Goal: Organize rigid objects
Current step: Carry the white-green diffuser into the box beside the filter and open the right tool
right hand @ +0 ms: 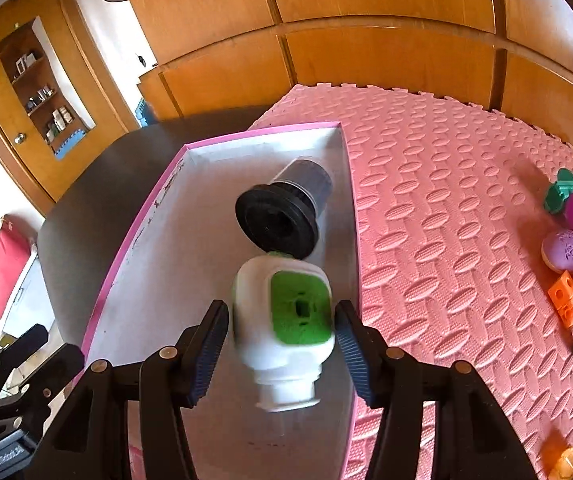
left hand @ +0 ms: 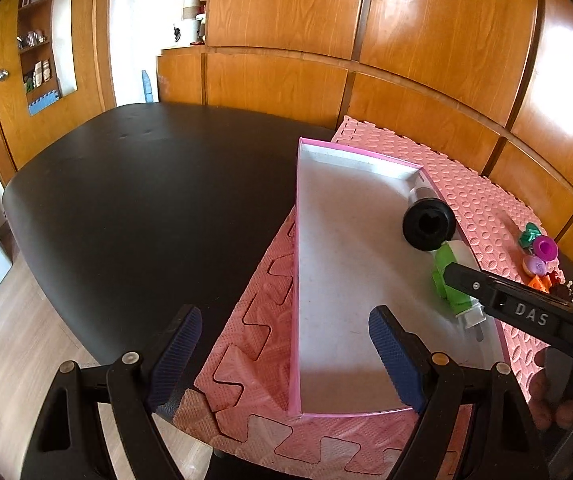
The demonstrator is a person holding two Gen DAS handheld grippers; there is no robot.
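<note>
From my left hand-held gripper (left hand: 286, 356) I'm looking down at the pink-rimmed box (left hand: 295, 280), fingers spread wide with nothing between them. The box sits on a pink foam mat (left hand: 246, 344) over the black bench (left hand: 146, 184). Inside, along the right wall, there's a black-capped part (left hand: 428, 224) and a green and white bottle (left hand: 452, 280). The right hand-held gripper (left hand: 526, 308) reaches in over the bottle. Small toys (left hand: 540, 258) are on the mat past the box.

Dark counter (left hand: 134, 200) before wood-panelled wall (left hand: 426, 40). Pink foam mat (right hand: 446, 184) spread over counter's right part. Wooden door (left hand: 2, 92) with round knob (left hand: 1, 75) at far left, beside shelf niche (left hand: 38, 48) stocked with small bottles. Red cloth (right hand: 0, 276) low at left.
</note>
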